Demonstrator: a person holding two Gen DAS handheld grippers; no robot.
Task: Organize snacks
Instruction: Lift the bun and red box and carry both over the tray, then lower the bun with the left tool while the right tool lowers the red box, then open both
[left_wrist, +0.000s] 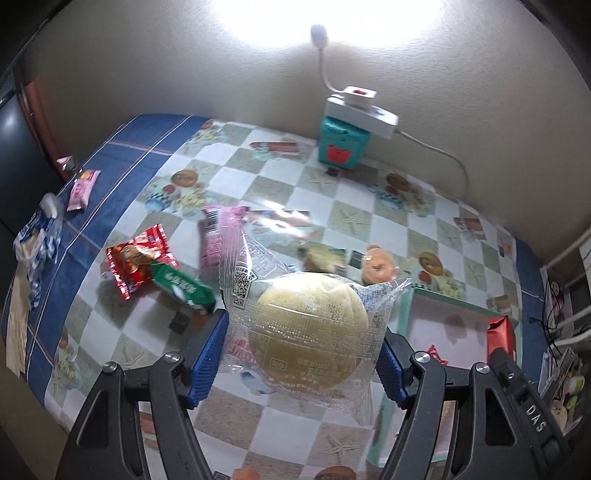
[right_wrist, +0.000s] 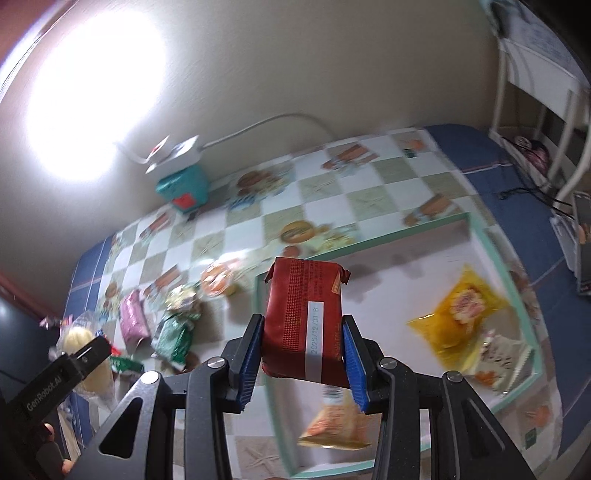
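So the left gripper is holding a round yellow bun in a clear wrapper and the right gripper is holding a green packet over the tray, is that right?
Not quite. The left gripper does hold the round yellow bun in a clear wrapper, but the right gripper holds a red foil packet, not a green one, over the tray with the mint-green rim. The right wrist view shows it.

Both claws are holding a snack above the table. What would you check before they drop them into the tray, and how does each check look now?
1. Left gripper holds the clear-wrapped bun: ok.
2. Right gripper holds the red pack: ok.
3. Tray has free floor: ok.
4. Red pack is over the tray: ok.
5. Bun is over the tray: not ok, the tray lies to its right.
6. Grippers clear of each other: cannot tell.
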